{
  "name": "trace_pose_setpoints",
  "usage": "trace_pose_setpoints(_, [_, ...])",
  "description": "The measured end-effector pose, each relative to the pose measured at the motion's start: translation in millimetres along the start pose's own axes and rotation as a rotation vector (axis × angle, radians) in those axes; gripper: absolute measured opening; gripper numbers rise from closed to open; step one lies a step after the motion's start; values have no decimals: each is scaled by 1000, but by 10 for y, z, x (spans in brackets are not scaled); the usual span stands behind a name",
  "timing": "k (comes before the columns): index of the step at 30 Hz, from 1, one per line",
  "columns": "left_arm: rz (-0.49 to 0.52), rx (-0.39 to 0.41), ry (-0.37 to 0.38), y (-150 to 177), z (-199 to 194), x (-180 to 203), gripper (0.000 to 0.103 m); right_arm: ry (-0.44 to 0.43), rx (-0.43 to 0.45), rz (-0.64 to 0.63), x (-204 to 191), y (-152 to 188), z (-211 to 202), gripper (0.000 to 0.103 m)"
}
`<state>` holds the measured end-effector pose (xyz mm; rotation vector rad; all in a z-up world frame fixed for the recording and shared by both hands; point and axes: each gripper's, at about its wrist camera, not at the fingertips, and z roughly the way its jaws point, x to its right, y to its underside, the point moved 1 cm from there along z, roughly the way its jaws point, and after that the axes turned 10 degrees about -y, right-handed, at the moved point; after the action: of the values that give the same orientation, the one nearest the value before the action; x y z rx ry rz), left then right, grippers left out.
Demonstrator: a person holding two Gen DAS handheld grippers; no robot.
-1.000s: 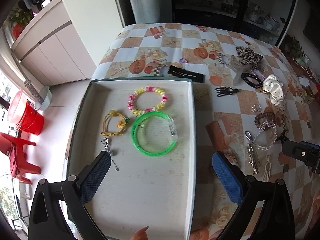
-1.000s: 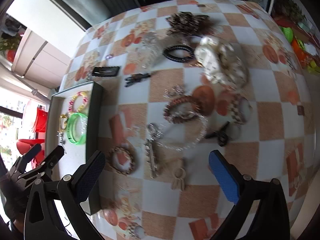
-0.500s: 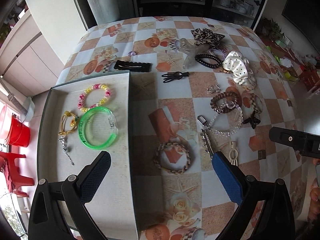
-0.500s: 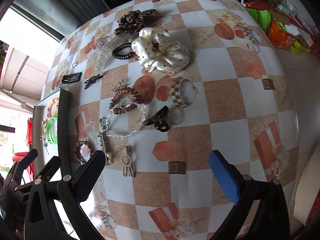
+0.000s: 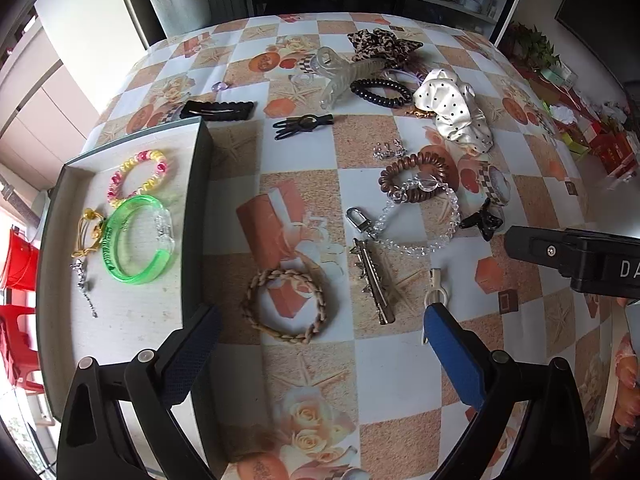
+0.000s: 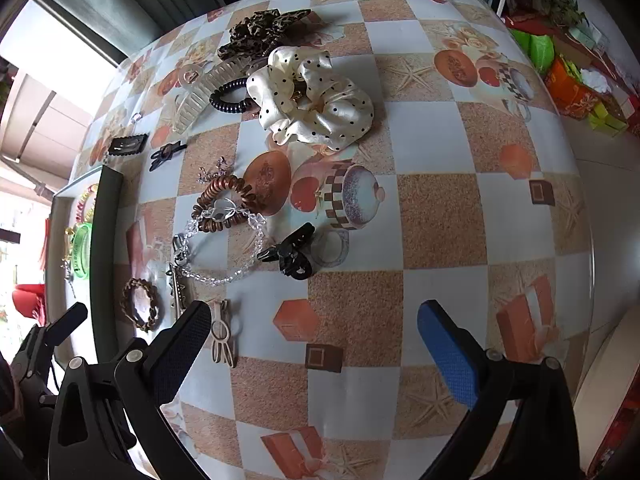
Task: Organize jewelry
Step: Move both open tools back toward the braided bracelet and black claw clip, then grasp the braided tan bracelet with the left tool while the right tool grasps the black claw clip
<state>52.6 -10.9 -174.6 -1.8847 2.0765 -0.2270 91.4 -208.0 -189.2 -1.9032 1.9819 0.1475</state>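
Here the left gripper [image 5: 320,344] hovers above the table [image 5: 384,376] with its jaws wide apart and nothing between them, and a braided bracelet [image 5: 289,305] lies on the checked cloth just beyond the gap. To the left sits a shallow tray [image 5: 197,208] holding a green bangle [image 5: 138,240], a pink and yellow bead bracelet [image 5: 138,178], a yellow hair tie [image 5: 89,232] and a small silver charm [image 5: 82,280] near its left side. Right of the braided bracelet lie a metal hair clip [image 5: 372,280] and a clear bead chain [image 5: 420,224], which overlaps a brown coil tie [image 5: 416,172] farther off. At the far end are a spotted cream scrunchie [image 5: 456,110], a black coil tie [image 5: 380,92], a clear claw clip [image 5: 344,74] and a leopard bow [image 5: 382,44]. The right gripper [image 6: 314,344] is likewise spread open and empty, hanging over a bare patch of the cloth, with a small black claw clip [image 6: 290,254] a little beyond it and a pale wooden clip [image 6: 223,334] just beside its left finger [image 6: 180,354]. Something faint and ring-shaped, perhaps a clear ring [image 6: 330,248], touches the black claw clip.
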Motion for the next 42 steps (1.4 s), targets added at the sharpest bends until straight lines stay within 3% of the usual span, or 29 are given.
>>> trace_pose_setpoints(2, [4, -5, -7, 0, 56, 29, 89, 3, -8, -14, -8, -18, 38, 103])
trace_pose_setpoints(8, [13, -27, -23, 29, 239, 20, 89, 23, -22, -69, -59, -60, 157, 98])
trace_pose_setpoints(11, [26, -37, -37, 53, 314, 19, 80, 35, -31, -85, -74, -78, 241, 93])
trace_pose_setpoints(17, [17, -38, -44, 47, 407, -17, 80, 74, -39, -135, -150, -122, 385, 75])
trace_pose_setpoints(24, [-10, -34, -8, -11, 461, -57, 80, 115, -30, -178, -264, -150, 498, 71])
trace_pose_setpoints(29, [-11, -32, -4, -33, 474, -51, 80, 145, -20, -201, -266, -189, 508, 60])
trace_pose_setpoints(37, [-7, -32, -1, -23, 459, -40, 78, 169, -7, -222, -353, -145, 543, 57])
trace_pose_setpoints(42, [10, -25, 8, 6, 393, 29, 63, 166, -3, -221, -345, -143, 534, 54])
